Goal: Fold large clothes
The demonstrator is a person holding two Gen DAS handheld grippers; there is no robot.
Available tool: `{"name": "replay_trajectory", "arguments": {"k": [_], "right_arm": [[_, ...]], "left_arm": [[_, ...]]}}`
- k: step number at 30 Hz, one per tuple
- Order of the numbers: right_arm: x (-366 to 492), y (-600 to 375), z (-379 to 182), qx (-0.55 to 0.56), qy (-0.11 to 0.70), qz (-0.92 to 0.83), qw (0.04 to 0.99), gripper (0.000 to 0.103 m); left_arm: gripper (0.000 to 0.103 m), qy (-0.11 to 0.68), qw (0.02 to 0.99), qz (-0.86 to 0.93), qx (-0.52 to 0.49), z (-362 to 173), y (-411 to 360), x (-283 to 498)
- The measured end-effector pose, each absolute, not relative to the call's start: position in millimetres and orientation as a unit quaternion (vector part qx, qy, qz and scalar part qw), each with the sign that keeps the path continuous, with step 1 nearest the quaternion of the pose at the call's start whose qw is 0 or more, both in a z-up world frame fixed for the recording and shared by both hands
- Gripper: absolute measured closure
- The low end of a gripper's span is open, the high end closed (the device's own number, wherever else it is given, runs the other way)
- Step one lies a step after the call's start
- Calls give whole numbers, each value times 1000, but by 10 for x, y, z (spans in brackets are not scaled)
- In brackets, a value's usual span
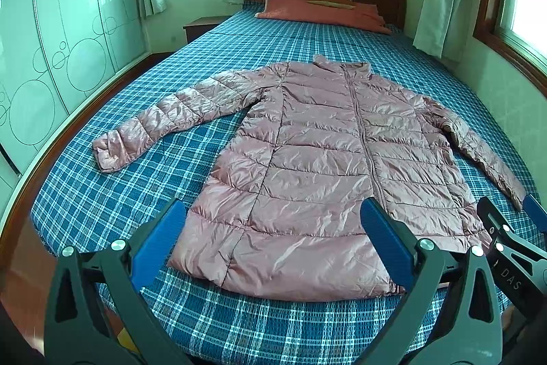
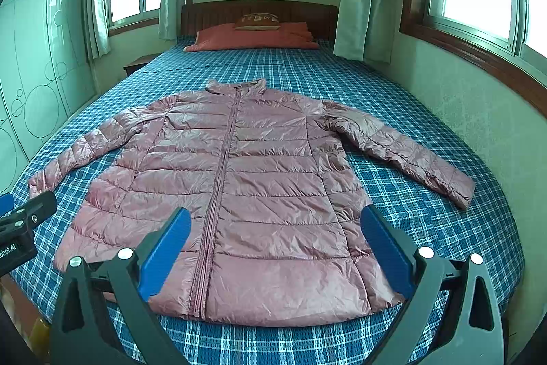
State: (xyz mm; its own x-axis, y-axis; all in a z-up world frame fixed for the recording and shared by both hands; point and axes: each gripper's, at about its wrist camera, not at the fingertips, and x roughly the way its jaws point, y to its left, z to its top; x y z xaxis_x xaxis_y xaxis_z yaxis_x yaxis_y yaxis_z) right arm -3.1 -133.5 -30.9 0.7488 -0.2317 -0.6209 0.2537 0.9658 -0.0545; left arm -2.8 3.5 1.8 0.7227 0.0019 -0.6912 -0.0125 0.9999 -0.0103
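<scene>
Both grippers, left [image 1: 273,240] and right [image 2: 276,245], gape wide over the jacket [image 2: 236,194]; it looks light, puffy, slippery, so pinch the hem corners.

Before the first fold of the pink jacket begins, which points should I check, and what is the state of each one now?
1. Jacket lies flat on the bed, front side up: ok.
2. Zipper closed along the front: ok as far as it shows.
3. Both sleeves spread out to the sides, none tucked under the body: ok.
4. Left gripper open and holding nothing: ok.
5. Right gripper open and holding nothing: ok.
6. Space on the bed around the jacket; the pillow lies far off at the headboard: ok.
</scene>
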Motion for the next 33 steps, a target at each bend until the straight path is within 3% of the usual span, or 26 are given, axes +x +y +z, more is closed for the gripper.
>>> {"name": "replay_trajectory", "arguments": {"k": [33], "right_arm": [[-31, -1330, -305, 16, 331, -129, 935, 5]], "left_arm": [[2, 374, 927, 4, -8, 18, 66, -32]]}}
